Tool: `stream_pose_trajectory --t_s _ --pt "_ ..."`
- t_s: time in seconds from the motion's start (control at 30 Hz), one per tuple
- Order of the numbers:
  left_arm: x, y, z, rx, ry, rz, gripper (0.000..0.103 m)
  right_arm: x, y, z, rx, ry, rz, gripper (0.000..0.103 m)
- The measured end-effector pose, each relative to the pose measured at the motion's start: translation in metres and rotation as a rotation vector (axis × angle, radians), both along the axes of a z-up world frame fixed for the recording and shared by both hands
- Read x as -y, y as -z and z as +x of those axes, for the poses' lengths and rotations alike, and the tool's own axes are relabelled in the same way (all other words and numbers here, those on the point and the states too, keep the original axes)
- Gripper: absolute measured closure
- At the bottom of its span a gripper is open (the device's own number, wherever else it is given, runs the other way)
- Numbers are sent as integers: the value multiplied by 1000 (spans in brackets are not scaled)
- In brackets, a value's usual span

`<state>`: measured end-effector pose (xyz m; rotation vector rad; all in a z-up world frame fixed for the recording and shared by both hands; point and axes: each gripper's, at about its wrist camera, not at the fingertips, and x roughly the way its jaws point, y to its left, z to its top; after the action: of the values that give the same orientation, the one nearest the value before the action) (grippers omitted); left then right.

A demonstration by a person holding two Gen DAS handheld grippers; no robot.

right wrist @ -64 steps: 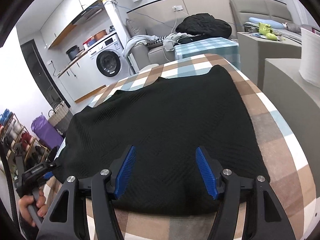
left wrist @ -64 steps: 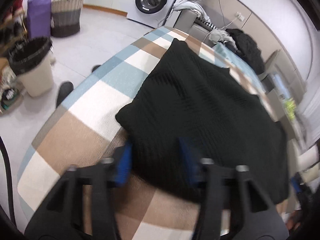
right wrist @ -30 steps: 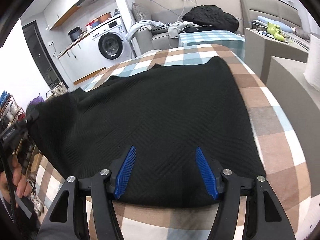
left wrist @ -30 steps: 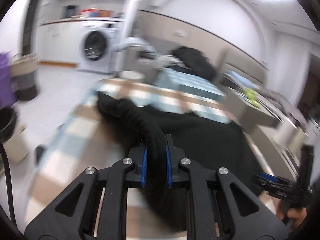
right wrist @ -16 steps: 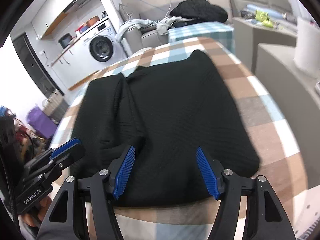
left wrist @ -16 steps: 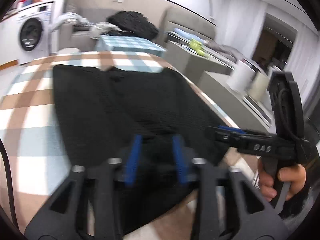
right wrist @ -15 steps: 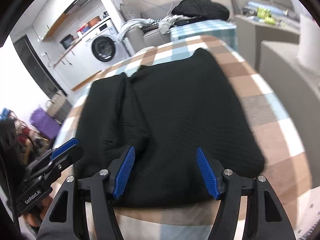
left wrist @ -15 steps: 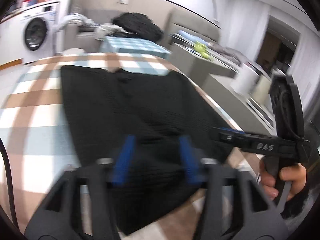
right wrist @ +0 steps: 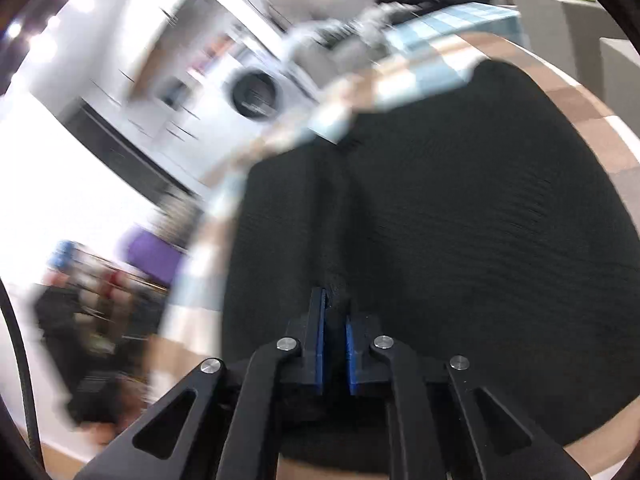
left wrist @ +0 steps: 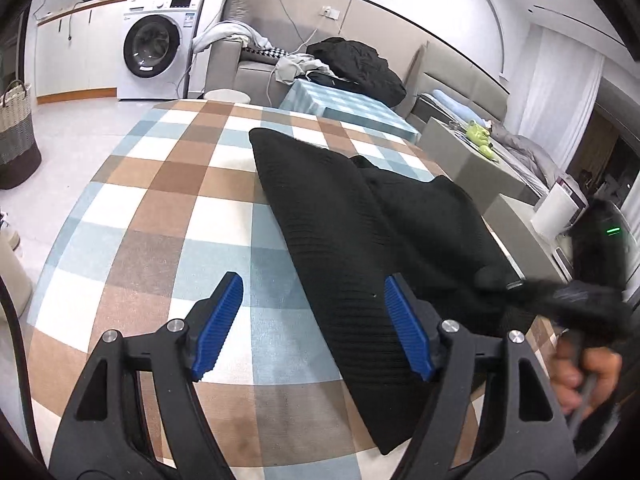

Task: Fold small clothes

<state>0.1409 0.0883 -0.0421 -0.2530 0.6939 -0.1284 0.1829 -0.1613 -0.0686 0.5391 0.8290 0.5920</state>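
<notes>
- A checked table is covered on its right half by a black knit, one side folded over.
- The left gripper is held apart above the near edge.
- The right gripper is clamped on a knit ridge.

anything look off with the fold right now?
The black garment lies skewed across the checked tablecloth, with one folded layer overlapping unevenly, so its edges don't line up. The right gripper is shut on a bunched ridge of it; the left gripper is open. The right wrist view is motion-blurred.
</notes>
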Motion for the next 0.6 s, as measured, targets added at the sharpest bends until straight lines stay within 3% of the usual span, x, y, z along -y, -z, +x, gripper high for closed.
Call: stream_pose_trajectory --t_s 0.07,0.13,0.23,0.33,0.5,0.6 --pt "3 2 5 -4 4 5 32 8 -15 -24 53 2 46 95" --pt "12 4 11 -8 21 11 32 15 -8 -41 1 22 70 95" --pt "21 7 15 -16 49 26 32 16 23 -44 -113 83 -91 95" --pt "31 13 18 -33 84 36 32 18 39 -35 -195 93 -138 92" --pt "44 27 19 -67 123 42 32 16 11 -24 -74 109 -186 67" --pt "48 34 21 -89 135 44 32 2 -1 3 -42 44 -158 64"
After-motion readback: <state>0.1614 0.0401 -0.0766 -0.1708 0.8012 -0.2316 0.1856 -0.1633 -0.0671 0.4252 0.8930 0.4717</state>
